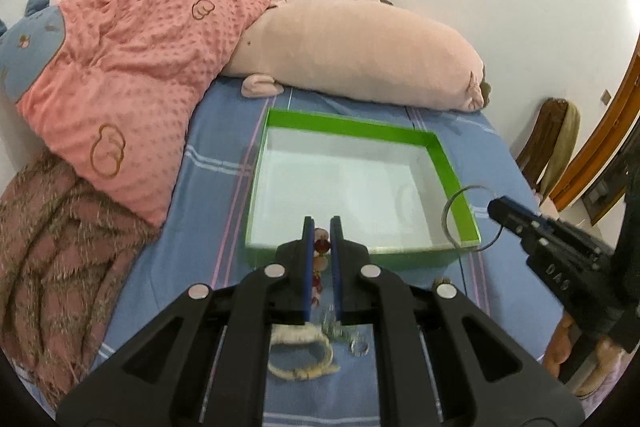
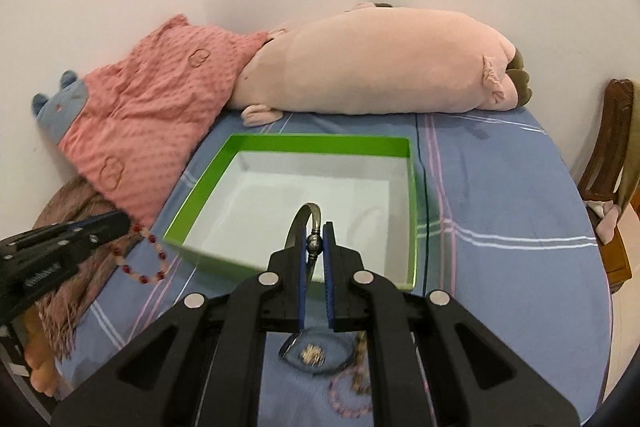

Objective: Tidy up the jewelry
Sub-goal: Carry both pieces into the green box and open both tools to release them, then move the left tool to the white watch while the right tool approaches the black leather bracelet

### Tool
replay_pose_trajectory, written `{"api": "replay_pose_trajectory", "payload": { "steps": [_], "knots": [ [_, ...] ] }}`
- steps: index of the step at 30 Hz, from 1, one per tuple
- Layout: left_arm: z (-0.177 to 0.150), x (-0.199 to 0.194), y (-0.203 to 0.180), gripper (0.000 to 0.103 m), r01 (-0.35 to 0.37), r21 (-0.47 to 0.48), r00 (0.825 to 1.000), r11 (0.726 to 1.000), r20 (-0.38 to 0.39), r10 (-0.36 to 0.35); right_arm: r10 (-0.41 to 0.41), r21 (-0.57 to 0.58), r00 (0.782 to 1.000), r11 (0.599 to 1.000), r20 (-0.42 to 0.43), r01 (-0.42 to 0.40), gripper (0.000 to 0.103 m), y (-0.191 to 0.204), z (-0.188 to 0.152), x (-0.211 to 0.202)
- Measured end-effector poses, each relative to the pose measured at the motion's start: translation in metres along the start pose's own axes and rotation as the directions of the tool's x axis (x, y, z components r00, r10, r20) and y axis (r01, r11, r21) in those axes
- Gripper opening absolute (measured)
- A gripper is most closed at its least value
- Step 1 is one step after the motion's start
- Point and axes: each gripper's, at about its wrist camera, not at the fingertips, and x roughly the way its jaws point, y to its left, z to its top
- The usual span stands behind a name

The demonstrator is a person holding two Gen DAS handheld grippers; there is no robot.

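A green box (image 1: 452, 163) with a white inside lies open on the blue bed; it also shows in the right wrist view (image 2: 192, 203). My left gripper (image 1: 321, 225) is shut on a red and pink bead bracelet (image 1: 320, 247), held just above the box's near wall; the bracelet hangs from it in the right wrist view (image 2: 148, 259). My right gripper (image 2: 313, 231) is shut on a silver bangle (image 2: 304, 223), held over the box's near edge. The bangle (image 1: 452, 207) hangs at the box's right corner in the left wrist view.
Loose jewelry lies on the sheet under the grippers: a cream bracelet (image 1: 300, 355), small silver pieces (image 1: 344, 335), a dark ring with a charm (image 2: 312, 353) and a pink bead bracelet (image 2: 348, 395). A pink quilt (image 1: 132, 79), a plush pig (image 1: 360, 51) and a wooden chair (image 2: 612, 167) surround the spot.
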Motion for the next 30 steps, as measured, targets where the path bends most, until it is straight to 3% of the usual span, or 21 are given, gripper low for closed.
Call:
{"api": "replay_pose_trajectory", "payload": {
  "steps": [6,12,21,23,25,30],
  "knots": [
    [0.029,0.038,0.001,0.008,-0.021,-0.005,1.000,1.000,-0.013,0.020,-0.031,0.003,0.999,1.000,-0.039,0.031,0.007,-0.001,0.010,0.037],
    [0.026,0.091,0.004,0.008,-0.037,-0.014,0.995,0.999,-0.091,0.036,-0.067,-0.003,0.990,0.998,-0.122,0.067,0.007,-0.001,0.002,0.085],
    [0.019,0.128,0.004,0.008,-0.056,0.011,0.987,0.998,-0.153,0.058,-0.092,-0.006,0.976,0.996,-0.196,0.093,0.008,-0.011,-0.011,0.117],
    [0.018,0.127,0.003,0.012,-0.076,0.023,0.987,0.997,-0.139,0.079,-0.101,-0.001,0.976,0.995,-0.191,0.103,0.020,-0.012,-0.011,0.116],
    [0.019,0.121,0.003,0.023,-0.092,0.027,0.988,0.995,-0.125,0.095,-0.112,-0.005,0.979,0.994,-0.171,0.113,0.050,-0.012,-0.008,0.110],
    [0.006,0.072,0.007,0.033,-0.123,0.035,0.986,0.992,-0.108,0.126,-0.073,-0.013,0.991,0.997,-0.108,0.072,0.052,-0.007,-0.006,0.064]
  ]
}}
